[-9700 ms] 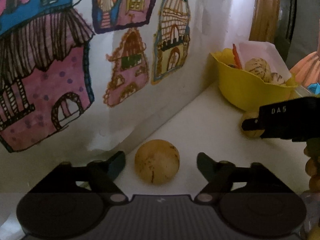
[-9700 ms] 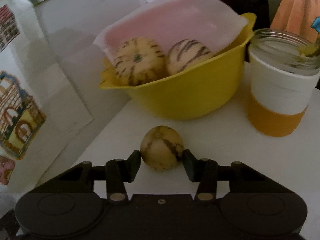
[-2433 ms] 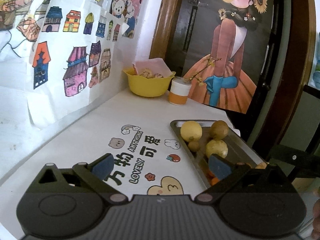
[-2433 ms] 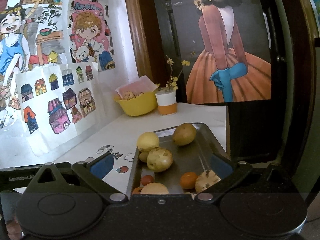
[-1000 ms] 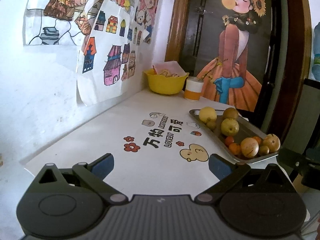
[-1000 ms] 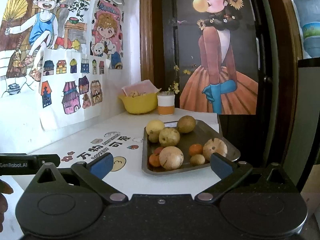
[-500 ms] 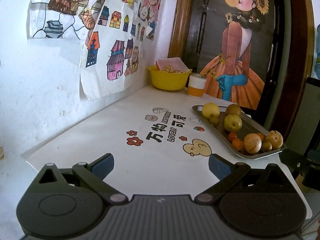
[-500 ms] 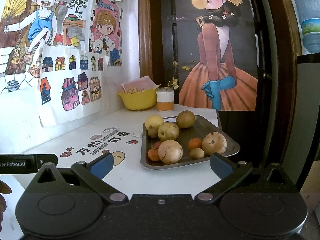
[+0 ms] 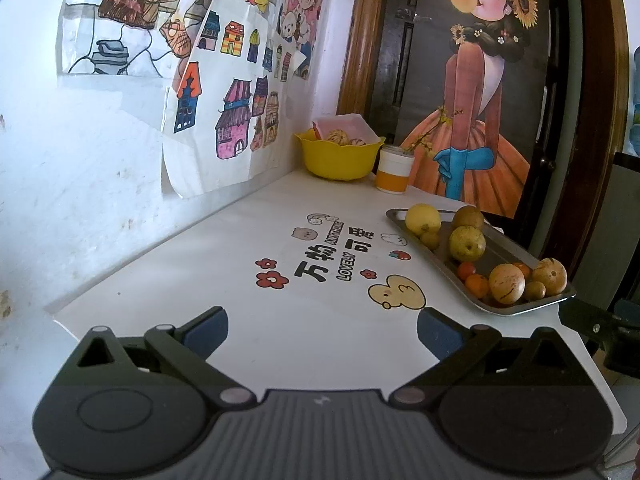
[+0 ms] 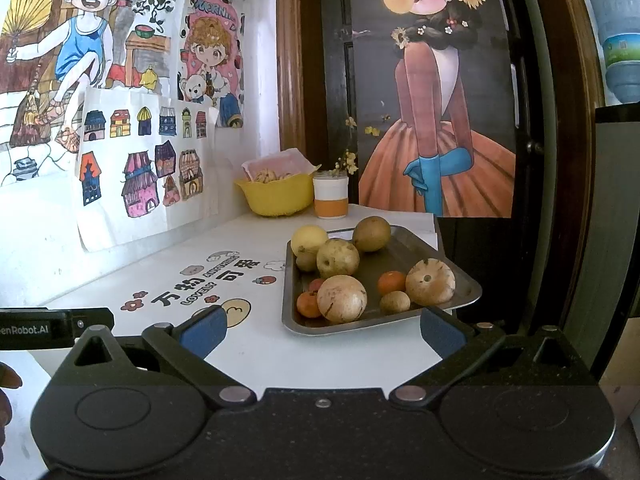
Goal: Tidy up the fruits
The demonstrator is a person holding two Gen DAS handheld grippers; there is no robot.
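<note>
A steel tray (image 10: pixel 467 289) on the right side of the white table (image 9: pixel 208 256) holds several fruits: a lemon (image 10: pixel 309 239), a brown round fruit (image 10: pixel 372 233), a tan round fruit (image 10: pixel 342 298), a pale striped one (image 10: pixel 430 282) and small oranges (image 10: pixel 392 282). The same tray (image 9: pixel 500 248) shows in the left wrist view. At the far corner a yellow bowl (image 10: pixel 278 198) contains striped fruits (image 9: pixel 338 136). My left gripper (image 9: pixel 320 332) is open and empty over the table's near edge. My right gripper (image 10: pixel 320 330) is open and empty, just short of the tray.
A white and orange jar (image 10: pixel 330 198) with a yellow sprig stands right of the bowl. Drawings cover the wall on the left, and a poster on a dark door lies behind. The table mat has printed characters (image 9: pixel 332 252). The left gripper's body (image 10: pixel 52 328) shows at the left edge.
Both grippers have pulled far back from the yellow bowl to the table's near edge, and the round fruits once between their fingers are gone. Over the last half second almost nothing moved.
</note>
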